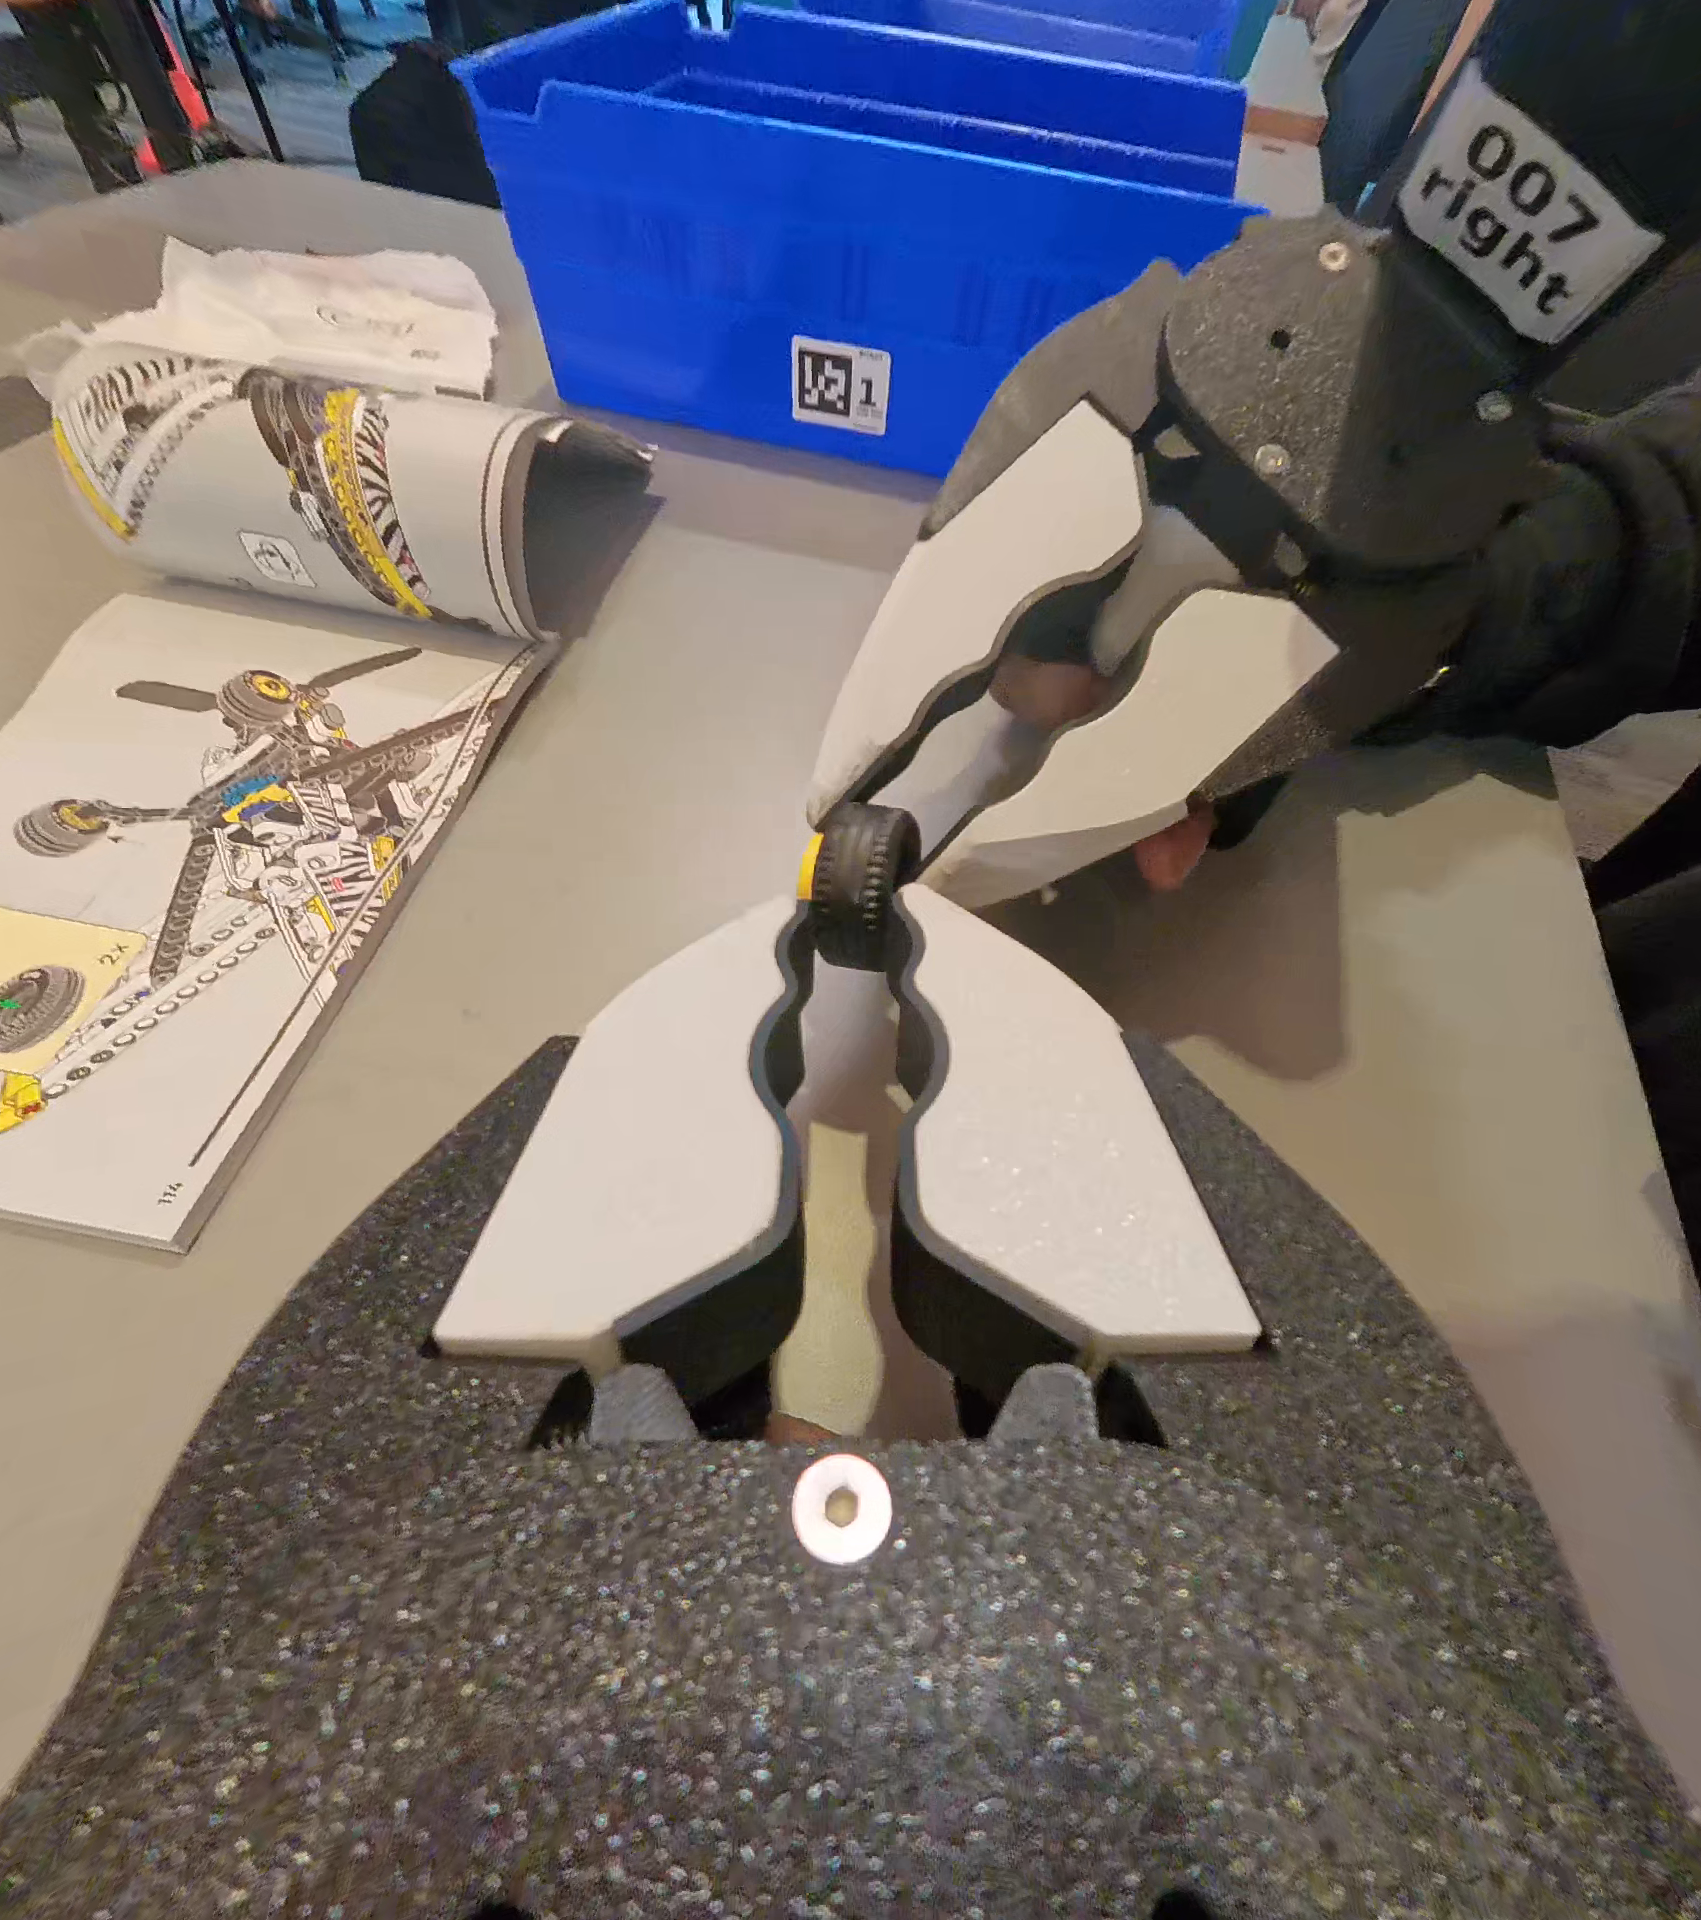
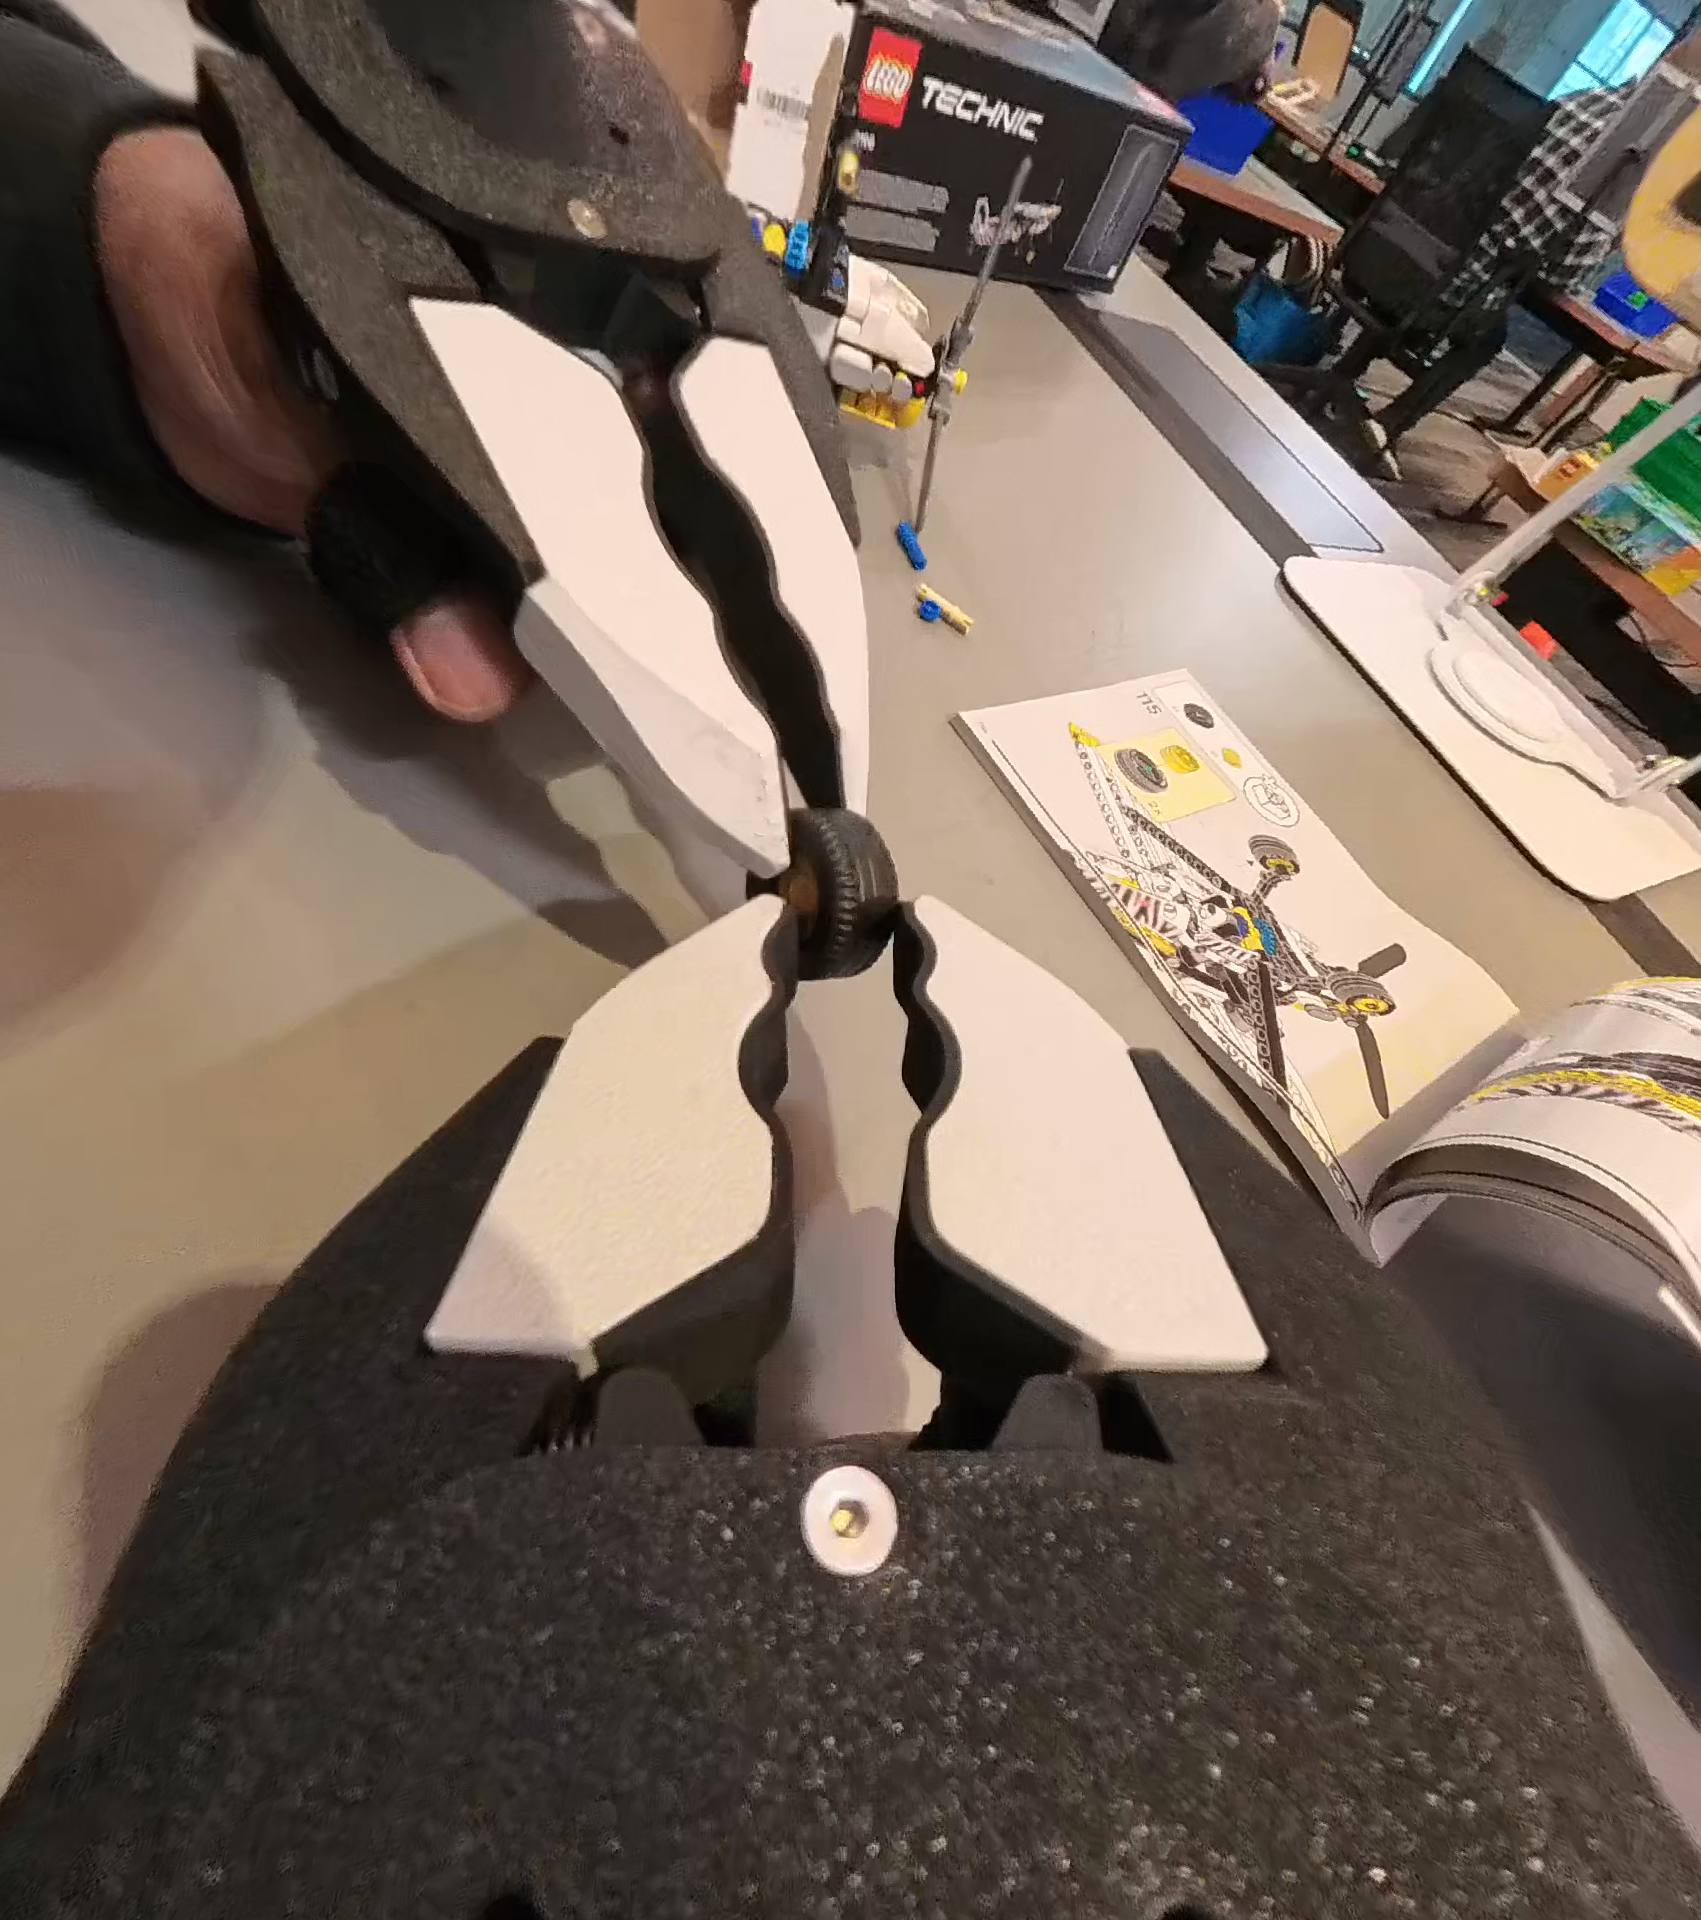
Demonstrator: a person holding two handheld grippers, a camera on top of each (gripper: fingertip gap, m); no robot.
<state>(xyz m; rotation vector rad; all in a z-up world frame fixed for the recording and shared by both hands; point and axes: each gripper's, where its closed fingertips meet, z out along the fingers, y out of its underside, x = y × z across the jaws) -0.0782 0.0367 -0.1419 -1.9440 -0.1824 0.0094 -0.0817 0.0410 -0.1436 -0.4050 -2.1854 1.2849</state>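
Big grey table (image 1: 617, 727), blue bin (image 1: 825, 208) at the back, open picture booklet (image 1: 150, 883) on the left. Above the table, L gripper (image 1: 851, 920) & R gripper (image 2: 841, 914) both pinch 1 small black tyre w/ yellow hub (image 1: 861, 868), tips nearly touching.

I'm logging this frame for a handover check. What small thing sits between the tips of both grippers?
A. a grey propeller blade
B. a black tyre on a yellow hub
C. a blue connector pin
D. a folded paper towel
B: the left gripper and the right gripper both have their jaws closed on the same black tyre on a yellow hub, held above the grey table.
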